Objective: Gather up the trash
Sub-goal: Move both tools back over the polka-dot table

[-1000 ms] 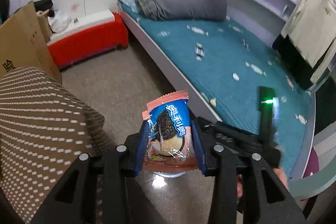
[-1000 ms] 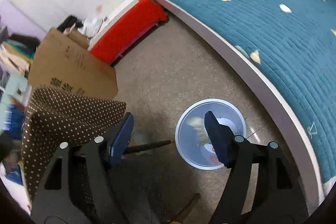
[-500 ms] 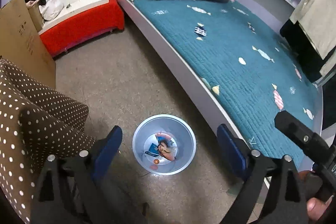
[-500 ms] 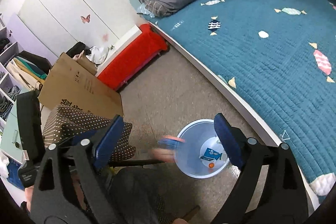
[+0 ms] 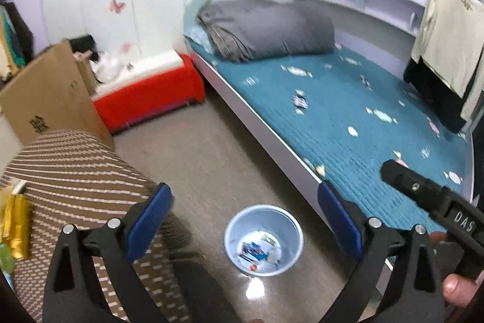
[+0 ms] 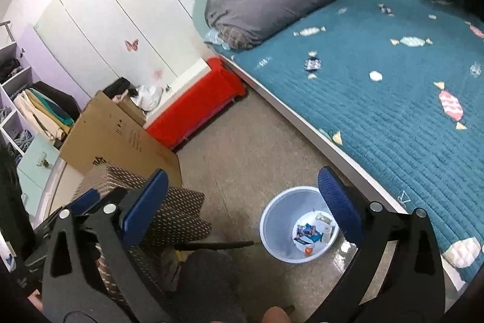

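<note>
Lying in bin, wrappers below empty left tongs

Lighting evenly and brightly indoors — glaring off the floor; bending at fisheye edges, blurring the upper left-wrist view — vignetting black.

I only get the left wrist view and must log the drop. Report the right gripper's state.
Observer: The right gripper has just been opening. Its jaws stand wide with nothing between them.
Operator: Say what lies beside the bin.
Observer: A black rod reaches from under the chair toward the bin.
Operator: Check the bed's near corner.
Observer: A white quilted patch shows on the bedspread there.
</note>
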The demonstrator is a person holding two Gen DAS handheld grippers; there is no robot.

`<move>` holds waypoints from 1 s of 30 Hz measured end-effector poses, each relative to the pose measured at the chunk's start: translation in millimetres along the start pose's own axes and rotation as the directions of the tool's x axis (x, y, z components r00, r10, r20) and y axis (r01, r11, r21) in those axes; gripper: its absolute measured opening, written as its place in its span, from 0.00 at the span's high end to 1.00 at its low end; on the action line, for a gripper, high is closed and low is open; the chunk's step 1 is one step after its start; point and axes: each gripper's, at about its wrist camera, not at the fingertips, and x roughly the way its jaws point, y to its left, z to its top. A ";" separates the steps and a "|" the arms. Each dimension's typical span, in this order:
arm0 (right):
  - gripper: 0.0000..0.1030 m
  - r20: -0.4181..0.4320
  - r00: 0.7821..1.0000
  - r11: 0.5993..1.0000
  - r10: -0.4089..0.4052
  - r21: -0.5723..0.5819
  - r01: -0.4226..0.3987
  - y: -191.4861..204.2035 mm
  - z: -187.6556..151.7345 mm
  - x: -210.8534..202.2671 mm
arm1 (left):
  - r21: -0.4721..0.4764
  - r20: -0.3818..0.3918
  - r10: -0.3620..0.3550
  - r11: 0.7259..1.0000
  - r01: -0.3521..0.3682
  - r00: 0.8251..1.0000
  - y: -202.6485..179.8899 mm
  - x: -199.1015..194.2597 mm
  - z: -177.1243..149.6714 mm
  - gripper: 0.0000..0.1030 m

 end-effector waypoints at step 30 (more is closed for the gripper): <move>0.06 0.047 0.981 0.903 0.188 -0.401 -0.154 235.4 -40.1 -73.6 | -0.272 0.226 0.261 0.942 -0.197 0.938 183.0 -205.4 -52.7 0.05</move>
